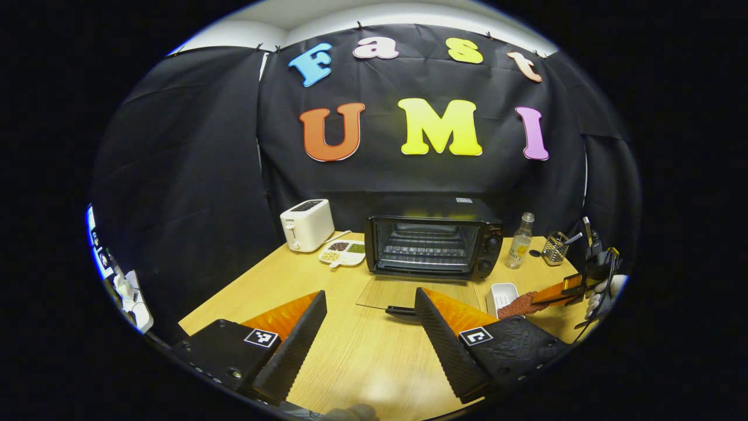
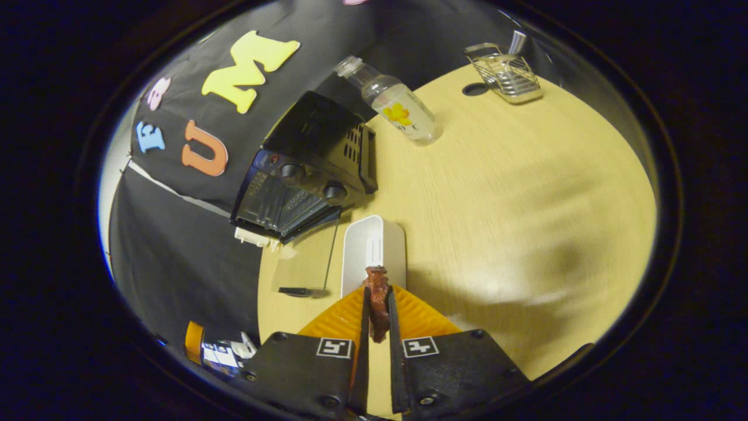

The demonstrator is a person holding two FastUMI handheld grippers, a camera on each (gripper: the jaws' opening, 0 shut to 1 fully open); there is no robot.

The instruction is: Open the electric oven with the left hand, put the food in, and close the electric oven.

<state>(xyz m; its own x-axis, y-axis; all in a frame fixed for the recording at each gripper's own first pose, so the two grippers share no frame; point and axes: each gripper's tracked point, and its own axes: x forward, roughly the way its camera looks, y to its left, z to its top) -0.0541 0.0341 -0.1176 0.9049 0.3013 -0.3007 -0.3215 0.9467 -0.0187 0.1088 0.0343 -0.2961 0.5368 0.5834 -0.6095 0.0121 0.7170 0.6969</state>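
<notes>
The black electric oven (image 1: 432,242) stands at the back of the wooden table with its glass door (image 1: 397,291) folded down flat, handle (image 1: 400,311) towards me, wire rack showing inside. My left gripper (image 1: 370,294) hovers open in front of the door, holding nothing. At the right, my right gripper (image 1: 575,289) holds a flat brown piece of food (image 1: 523,304) over a small white tray (image 1: 502,294). In the right gripper view, the right gripper (image 2: 377,289) is shut on that food (image 2: 377,304), just above the tray (image 2: 374,245), with the oven (image 2: 304,169) off to the left.
A white toaster (image 1: 307,224) and a divided snack plate (image 1: 343,252) sit left of the oven. A clear bottle (image 1: 519,241) and a wire utensil holder (image 1: 554,248) stand to its right. A cable hole (image 2: 474,89) is near the holder (image 2: 505,73).
</notes>
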